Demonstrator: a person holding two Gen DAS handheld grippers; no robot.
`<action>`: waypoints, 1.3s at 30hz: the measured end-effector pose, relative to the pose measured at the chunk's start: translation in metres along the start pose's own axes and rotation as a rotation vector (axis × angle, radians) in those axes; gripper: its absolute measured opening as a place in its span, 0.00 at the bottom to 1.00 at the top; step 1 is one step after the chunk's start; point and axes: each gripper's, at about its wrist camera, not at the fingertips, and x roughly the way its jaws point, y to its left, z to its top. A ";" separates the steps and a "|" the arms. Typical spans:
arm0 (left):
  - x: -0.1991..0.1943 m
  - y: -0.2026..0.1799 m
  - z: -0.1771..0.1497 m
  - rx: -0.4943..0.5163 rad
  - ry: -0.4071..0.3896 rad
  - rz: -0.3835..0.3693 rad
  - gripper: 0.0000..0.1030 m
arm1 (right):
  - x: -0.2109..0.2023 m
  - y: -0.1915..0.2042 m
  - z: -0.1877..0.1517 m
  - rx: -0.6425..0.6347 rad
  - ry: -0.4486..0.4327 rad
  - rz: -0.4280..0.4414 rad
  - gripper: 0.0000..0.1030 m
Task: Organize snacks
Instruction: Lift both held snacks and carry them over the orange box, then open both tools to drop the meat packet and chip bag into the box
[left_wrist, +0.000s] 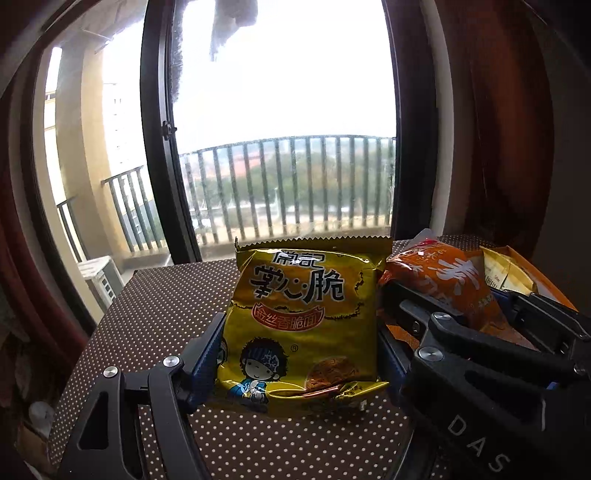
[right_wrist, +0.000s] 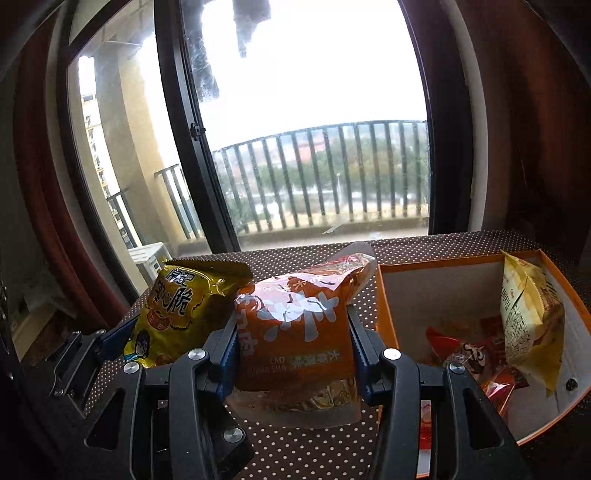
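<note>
1. Snacks, left wrist view: a yellow packet (left_wrist: 299, 325) stands upright between the pads of the left claw (left_wrist: 301, 350), which is clamped on its two sides and holds it clear above the dotted worktop (left_wrist: 155, 314). Just right of it, the right claw (left_wrist: 443, 314) grips an orange packet (left_wrist: 447, 284). Behind that shows a corner of an orange box (left_wrist: 554, 288) with a pale yellow packet (left_wrist: 506, 277) in it. A window (left_wrist: 280, 129) with a balcony railing fills the background.

2. Right wrist view: the orange packet (right_wrist: 295, 332) sits upright in the right claw (right_wrist: 293, 347), whose pads press on both its sides, lifted off the worktop (right_wrist: 295, 454). The yellow packet (right_wrist: 177, 310) is just to its left, in the left claw (right_wrist: 122, 338). To the right, the box (right_wrist: 384, 306) lies open on the worktop; inside, the pale yellow packet (right_wrist: 532, 317) leans against the right wall and a red packet (right_wrist: 469, 358) lies on the bottom.
</note>
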 end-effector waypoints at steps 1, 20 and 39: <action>-0.001 -0.003 0.000 0.003 -0.001 -0.008 0.73 | -0.001 -0.003 0.001 0.001 -0.006 -0.008 0.51; 0.023 -0.047 0.020 0.104 -0.026 -0.124 0.73 | -0.020 -0.074 0.018 0.066 -0.082 -0.142 0.51; 0.087 -0.097 0.025 0.204 0.079 -0.252 0.73 | -0.010 -0.142 0.008 0.203 -0.036 -0.274 0.51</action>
